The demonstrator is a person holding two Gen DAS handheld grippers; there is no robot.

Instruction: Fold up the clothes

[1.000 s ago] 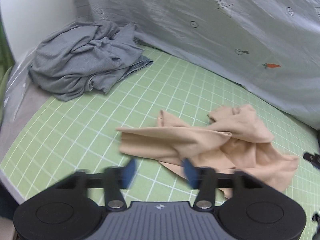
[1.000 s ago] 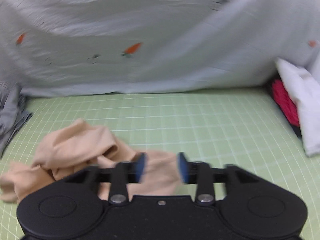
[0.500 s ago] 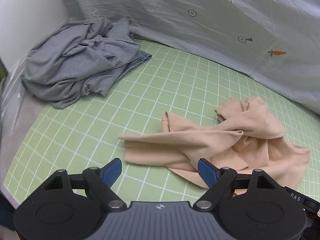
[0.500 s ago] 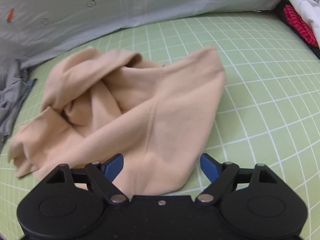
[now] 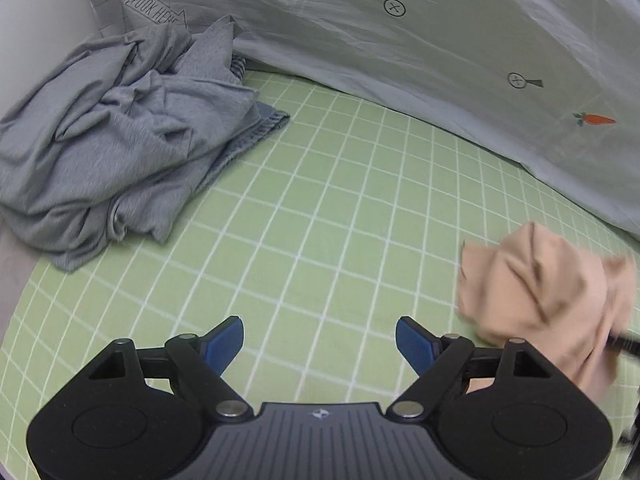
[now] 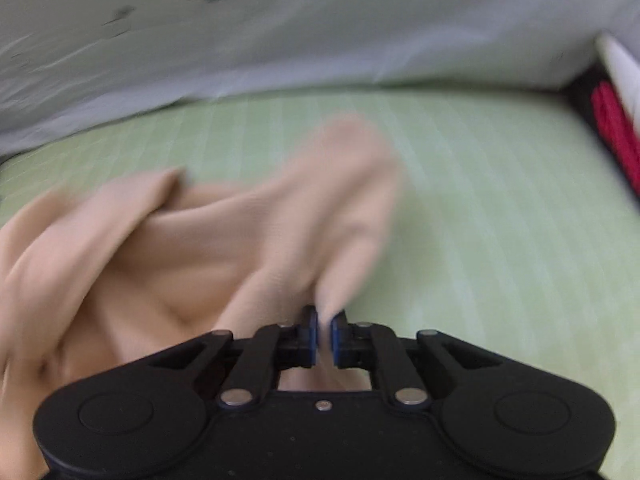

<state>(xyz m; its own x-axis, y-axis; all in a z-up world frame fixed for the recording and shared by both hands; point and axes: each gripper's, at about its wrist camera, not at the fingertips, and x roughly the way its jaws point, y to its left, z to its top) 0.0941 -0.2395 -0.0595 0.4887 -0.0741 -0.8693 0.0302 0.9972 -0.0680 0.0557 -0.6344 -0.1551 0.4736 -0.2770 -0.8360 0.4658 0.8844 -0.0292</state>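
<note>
A crumpled beige garment lies at the right of the green grid mat in the left wrist view, blurred by motion. My left gripper is open and empty over bare mat, left of the garment. In the right wrist view my right gripper is shut on an edge of the beige garment, which bunches up in front of the fingers. That view is blurred.
A heap of grey clothes lies at the mat's back left. A pale grey sheet with carrot prints rises along the back. Red and white folded fabric sits at the mat's right edge.
My right gripper has closed on the beige garment and is pulling it to the right. My left gripper has stayed open and now faces bare mat, with the garment off to its right.
</note>
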